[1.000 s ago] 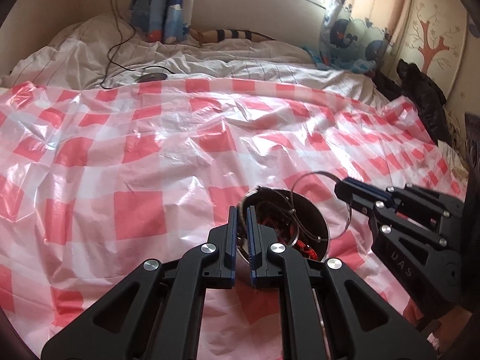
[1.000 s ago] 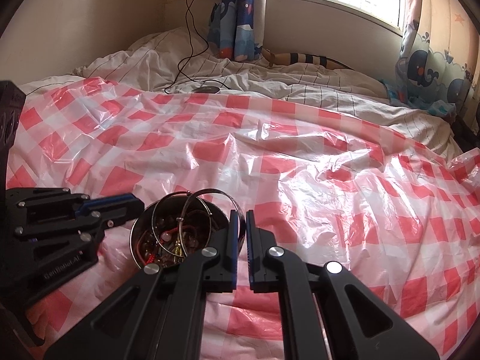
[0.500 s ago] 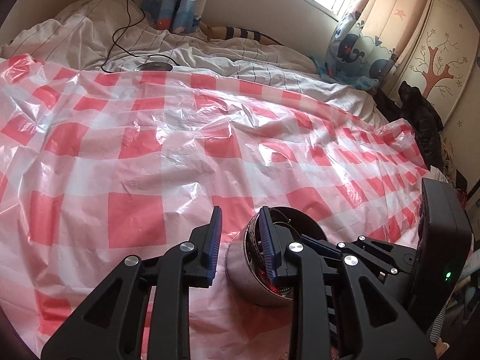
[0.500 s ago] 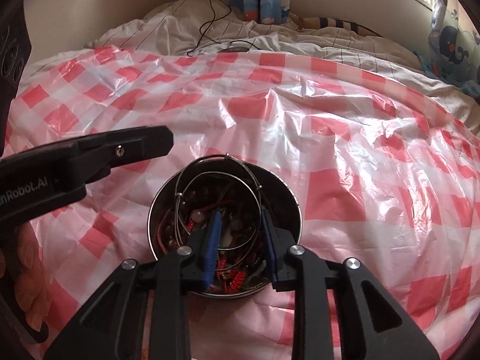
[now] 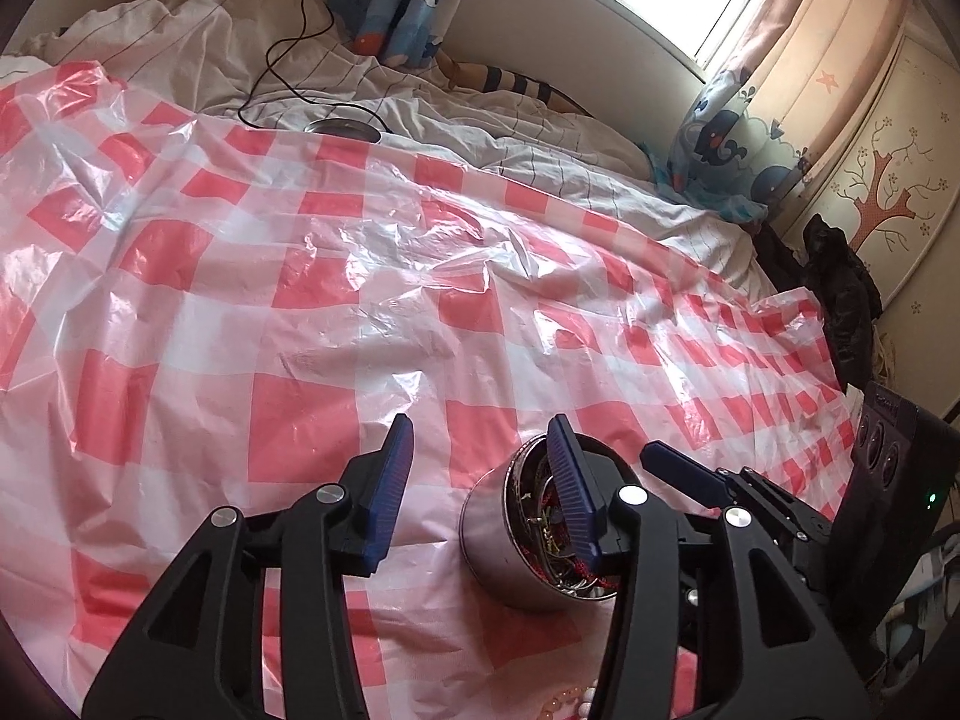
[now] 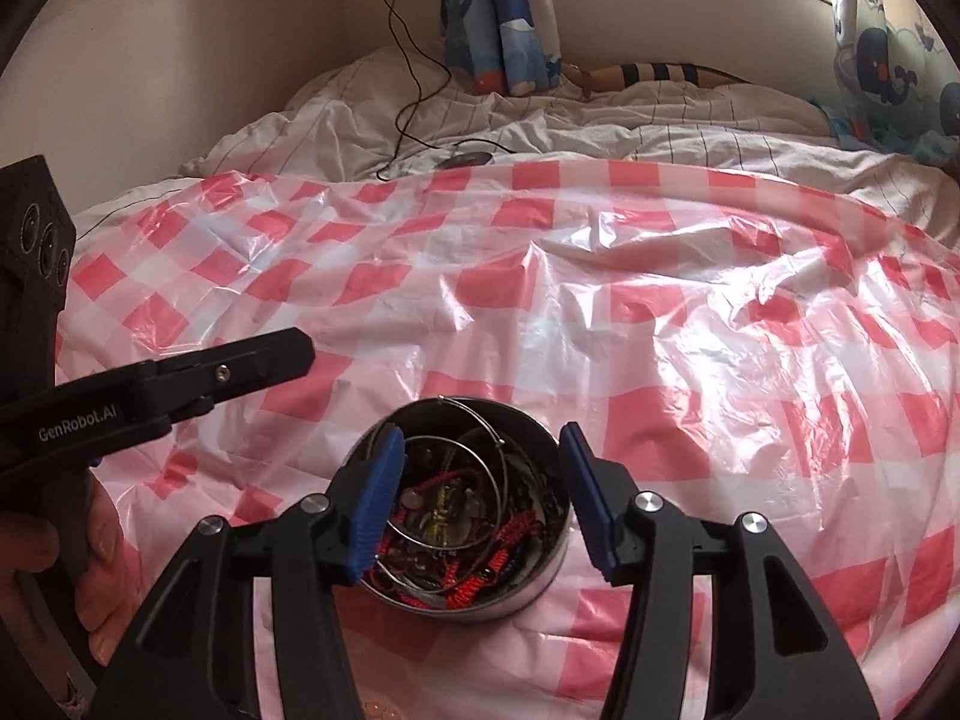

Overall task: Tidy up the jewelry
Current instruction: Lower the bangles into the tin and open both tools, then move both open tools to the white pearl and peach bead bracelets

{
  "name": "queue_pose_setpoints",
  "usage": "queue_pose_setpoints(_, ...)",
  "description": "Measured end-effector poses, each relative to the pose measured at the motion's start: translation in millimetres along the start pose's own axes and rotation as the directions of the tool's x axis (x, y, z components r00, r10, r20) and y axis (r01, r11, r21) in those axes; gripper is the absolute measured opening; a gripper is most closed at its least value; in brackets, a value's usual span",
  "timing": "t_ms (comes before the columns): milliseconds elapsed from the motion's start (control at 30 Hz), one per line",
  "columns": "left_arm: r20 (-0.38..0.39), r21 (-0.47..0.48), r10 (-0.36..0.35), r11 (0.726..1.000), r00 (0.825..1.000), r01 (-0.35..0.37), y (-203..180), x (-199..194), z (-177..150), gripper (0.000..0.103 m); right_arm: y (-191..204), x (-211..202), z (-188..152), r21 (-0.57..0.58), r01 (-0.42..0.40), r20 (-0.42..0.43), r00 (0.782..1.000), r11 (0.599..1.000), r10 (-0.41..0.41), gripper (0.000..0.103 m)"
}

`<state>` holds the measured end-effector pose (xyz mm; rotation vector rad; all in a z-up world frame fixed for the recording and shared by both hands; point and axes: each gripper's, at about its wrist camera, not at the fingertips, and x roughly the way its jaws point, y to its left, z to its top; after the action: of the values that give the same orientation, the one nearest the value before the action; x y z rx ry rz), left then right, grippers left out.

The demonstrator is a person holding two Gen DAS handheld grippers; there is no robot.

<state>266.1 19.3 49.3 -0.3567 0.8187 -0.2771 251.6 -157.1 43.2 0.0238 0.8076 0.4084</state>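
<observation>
A round metal tin (image 6: 528, 585) stands on the red-and-white checked plastic sheet (image 6: 690, 312). It holds tangled jewelry (image 6: 456, 516): thin wire hoops, red cords and beads. My right gripper (image 6: 480, 495) is open above the tin, its fingers spread about as wide as the rim. It holds nothing. In the left wrist view the tin (image 5: 510, 546) sits low right. My left gripper (image 5: 480, 486) is open and empty beside it, with its right finger over the tin's near rim. The left gripper also shows in the right wrist view (image 6: 198, 378), left of the tin.
The sheet covers a bed with rumpled white bedding (image 5: 210, 60) at the far side. A black cable and a round dark object (image 5: 342, 127) lie on the bedding. Whale-print curtains (image 6: 504, 12) hang by the window. Dark clothing (image 5: 840, 294) lies at the right bed edge.
Both grippers have opened wide. The right gripper has come over the tin from beside it. The left gripper has shifted left of the tin.
</observation>
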Motion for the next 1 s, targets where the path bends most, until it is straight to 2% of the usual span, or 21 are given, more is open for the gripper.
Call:
queue_pose_setpoints(67,-0.004,0.0,-0.006,1.0,1.0,0.006,-1.1,-0.9,-1.8,0.045,4.2,6.8,0.6,-0.003,-0.037,0.004,0.999,0.999,0.037,0.06)
queue_pose_setpoints(167,-0.01,0.002,-0.01,1.0,1.0,0.01,-2.4,-1.4,-3.1,0.046,1.6,21.8,2.2,0.039,-0.11,-0.009,0.994,0.993,0.111,0.06)
queue_pose_setpoints(267,-0.008,0.001,-0.011,1.0,1.0,0.011,-2.1,-3.9,-2.6,0.047,-7.5,40.9,-1.5,0.1,-0.149,-0.082,0.984,0.984,0.157,0.061)
queue_pose_setpoints(400,0.002,-0.013,-0.008,1.0,1.0,0.008,1.1,-9.5,-0.1,0.05,-9.6,40.6,1.9,0.123,-0.164,-0.177,0.967,0.979,0.184,0.061)
queue_pose_setpoints(500,0.008,-0.011,-0.006,1.0,1.0,0.006,1.1,-13.5,0.7,0.05,-10.0,29.8,3.8,0.11,-0.123,-0.194,0.971,0.986,0.142,0.062)
queue_pose_setpoints(567,0.01,-0.001,-0.001,1.0,1.0,0.001,0.0,-16.4,0.0,0.051,-13.1,14.3,8.7,0.117,-0.132,-0.153,0.977,0.984,0.149,0.062)
queue_pose_setpoints(633,0.008,0.021,0.007,1.0,1.0,-0.007,-2.8,-19.3,-1.9,0.052,-14.6,-5.3,14.3,0.083,-0.096,-0.112,0.988,0.992,0.105,0.063)
queue_pose_setpoints(700,0.004,0.044,0.023,0.999,1.0,-0.023,-5.6,-22.4,-5.2,0.053,-10.4,-21.0,14.0,-0.018,0.015,-0.097,0.995,1.0,-0.017,0.073)
queue_pose_setpoints(800,-0.003,0.055,0.027,0.998,1.0,-0.026,-7.4,-27.2,-10.0,0.055,-5.0,-22.9,2.0,-0.163,0.161,-0.117,0.977,0.973,-0.181,0.074)
queue_pose_setpoints(833,-0.005,0.062,0.029,0.998,1.0,-0.029,-8.2,-28.4,-11.2,0.055,-8.0,-22.3,-1.4,-0.169,0.183,-0.118,0.972,0.968,-0.204,0.074)
queue_pose_setpoints(1000,-0.036,0.162,0.06,0.985,0.998,-0.054,-16.3,-37.9,-27.4,0.056,-27.8,-41.8,-4.8,-0.084,0.155,-0.126,0.978,0.984,-0.165,0.074)
